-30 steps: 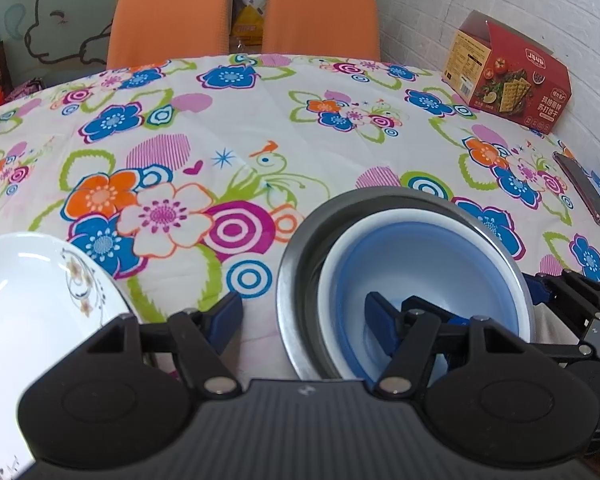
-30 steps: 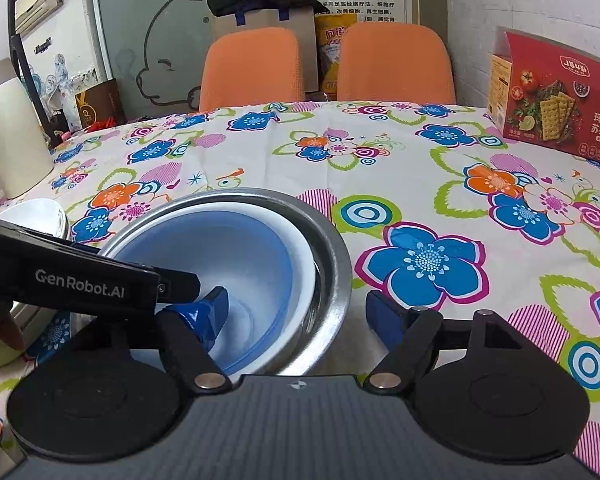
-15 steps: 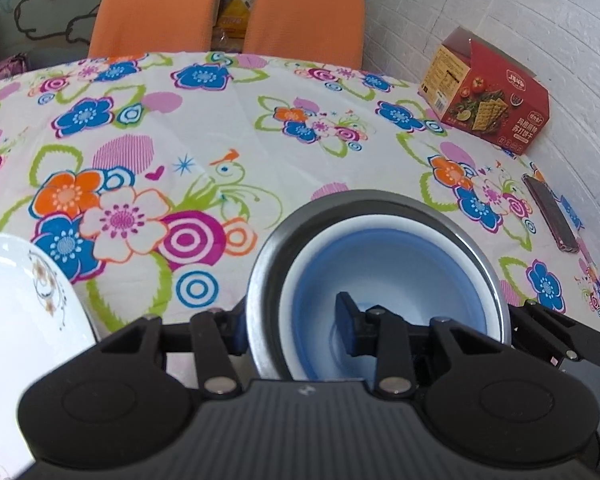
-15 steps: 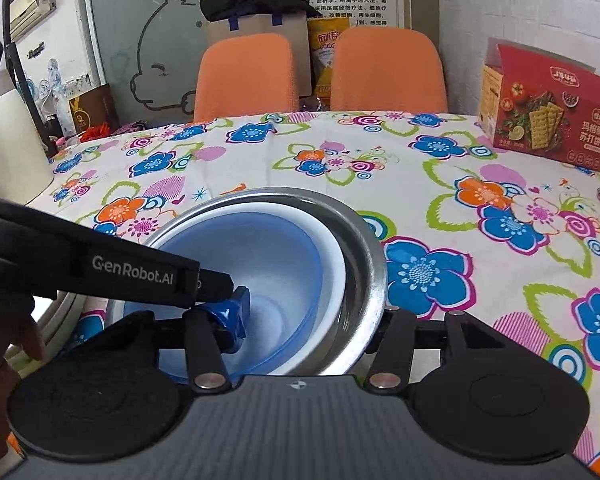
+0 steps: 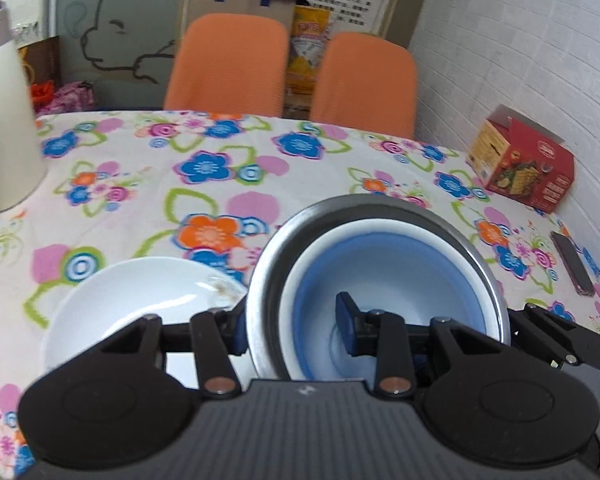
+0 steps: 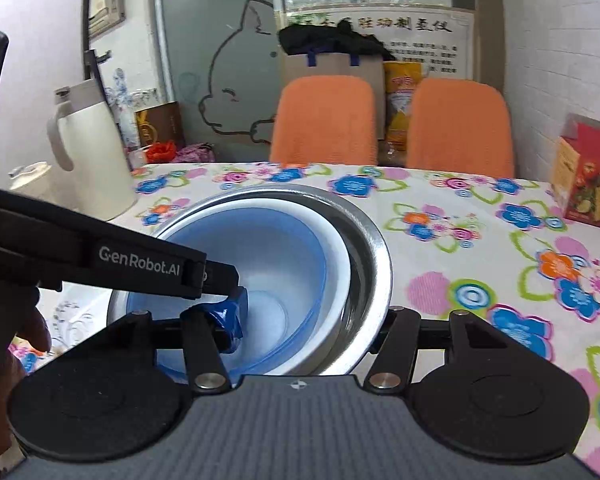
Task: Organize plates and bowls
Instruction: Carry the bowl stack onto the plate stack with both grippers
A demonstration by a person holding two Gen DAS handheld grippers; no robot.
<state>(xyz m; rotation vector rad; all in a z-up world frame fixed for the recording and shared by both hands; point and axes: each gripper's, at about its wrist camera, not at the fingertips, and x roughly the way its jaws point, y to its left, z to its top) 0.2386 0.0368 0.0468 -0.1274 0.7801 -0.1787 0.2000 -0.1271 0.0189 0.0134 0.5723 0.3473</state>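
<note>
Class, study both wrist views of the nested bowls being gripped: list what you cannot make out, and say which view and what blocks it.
1. Underside of the steel bowl: both views, hidden by its own walls, so lifted or resting is unclear.
2. Near edge of the white plate: left wrist view, covered by the left gripper.
3. Wall poster text: right wrist view, too small.
4. Cracker box: right wrist view, cut off by the edge.

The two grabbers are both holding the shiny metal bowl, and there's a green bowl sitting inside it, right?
Almost. The bowl inside is blue, with a white rim, not green. The left wrist view shows it nested in the metal bowl. The left gripper and right gripper each clamp a side of the stack, as you said.
</note>
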